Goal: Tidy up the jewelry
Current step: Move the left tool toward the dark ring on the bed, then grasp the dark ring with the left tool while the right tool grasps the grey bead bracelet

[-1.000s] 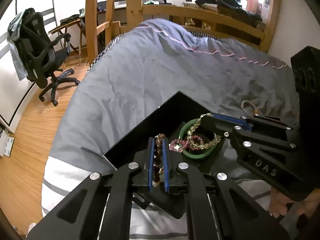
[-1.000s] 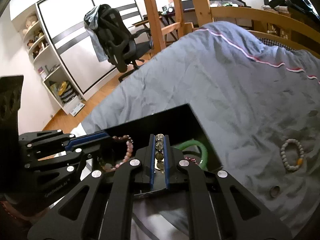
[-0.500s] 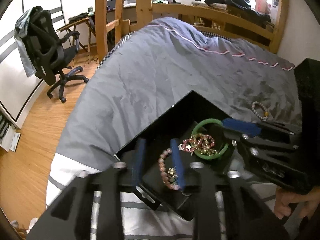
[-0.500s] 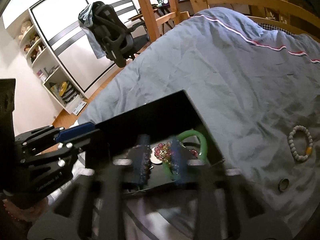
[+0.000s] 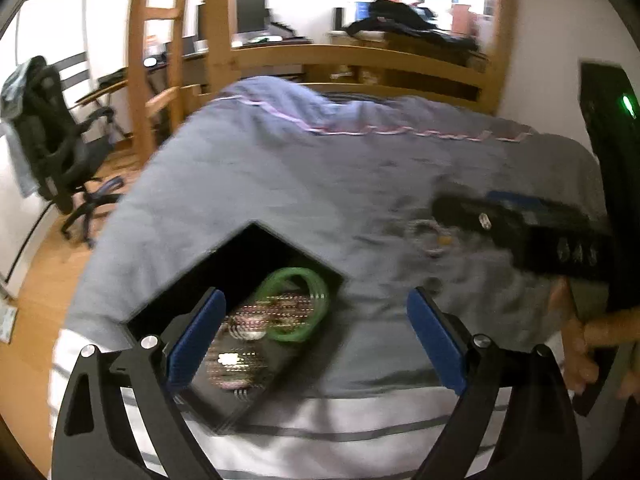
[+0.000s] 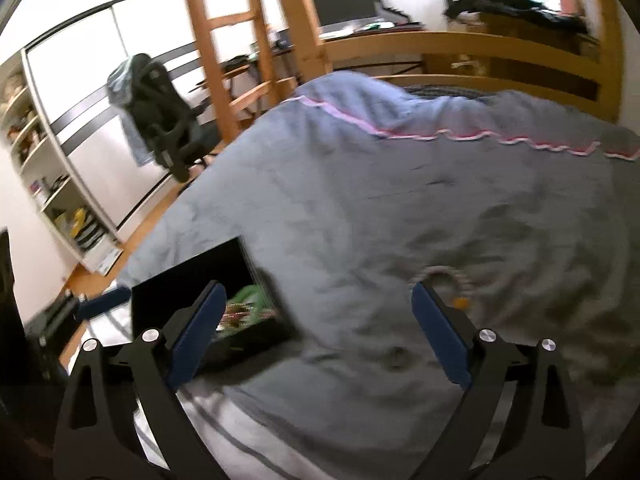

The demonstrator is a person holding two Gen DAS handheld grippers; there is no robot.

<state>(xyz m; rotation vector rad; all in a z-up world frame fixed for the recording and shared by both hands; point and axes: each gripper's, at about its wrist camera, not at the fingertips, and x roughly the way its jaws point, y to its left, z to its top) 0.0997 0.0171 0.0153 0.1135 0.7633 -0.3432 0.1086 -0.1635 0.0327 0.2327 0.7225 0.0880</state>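
Both grippers wide, empty: left gripper (image 5: 316, 338) above black jewelry box (image 5: 240, 256) holding green bangle (image 5: 298, 306); right gripper (image 6: 318, 332) near beaded bracelet (image 6: 444, 276) on bed (image 6: 400, 200).

The right gripper (image 6: 316, 334) is seen with its blue-padded jaws spread wide above a grey quilted bedspread (image 6: 400, 208). An open black jewelry box (image 6: 192, 280) holding a green bangle (image 6: 250, 294) lies by its left finger; a blurred beaded bracelet (image 6: 444, 274) lies just ahead of its right finger.
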